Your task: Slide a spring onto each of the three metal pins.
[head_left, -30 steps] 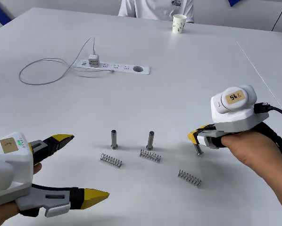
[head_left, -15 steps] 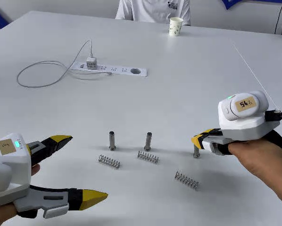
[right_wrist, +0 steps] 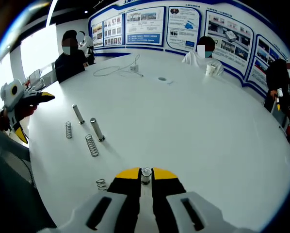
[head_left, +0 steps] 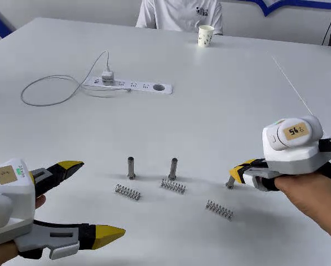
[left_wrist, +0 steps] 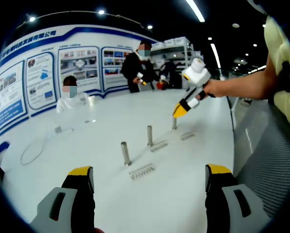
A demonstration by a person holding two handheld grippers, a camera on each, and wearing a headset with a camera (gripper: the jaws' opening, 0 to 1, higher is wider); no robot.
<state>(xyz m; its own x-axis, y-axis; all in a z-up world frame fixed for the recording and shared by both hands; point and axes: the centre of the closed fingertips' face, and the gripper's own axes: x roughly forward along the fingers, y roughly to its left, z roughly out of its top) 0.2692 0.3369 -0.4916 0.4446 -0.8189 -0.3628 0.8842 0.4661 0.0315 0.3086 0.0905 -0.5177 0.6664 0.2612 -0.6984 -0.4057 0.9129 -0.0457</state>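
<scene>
Pinching the third pin (head_left: 230,182) near its top, right gripper (head_left: 237,173) fingers are clamped narrow on it. Pin axis tilted: foot on counter (head_left: 221,100), head up between the fingers. Beside it the two other pins (head_left: 131,167) stand upright, springs (head_left: 173,186) lying flat. Left gripper (head_left: 98,198) fingers wide.

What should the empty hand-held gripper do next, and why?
Probably reach in and pinch the nearest spring. The left hand-held gripper is open and holds nothing, that spring lies flat on the table, and the right hand-held gripper is shut on the third pin, ready for a spring.
</scene>
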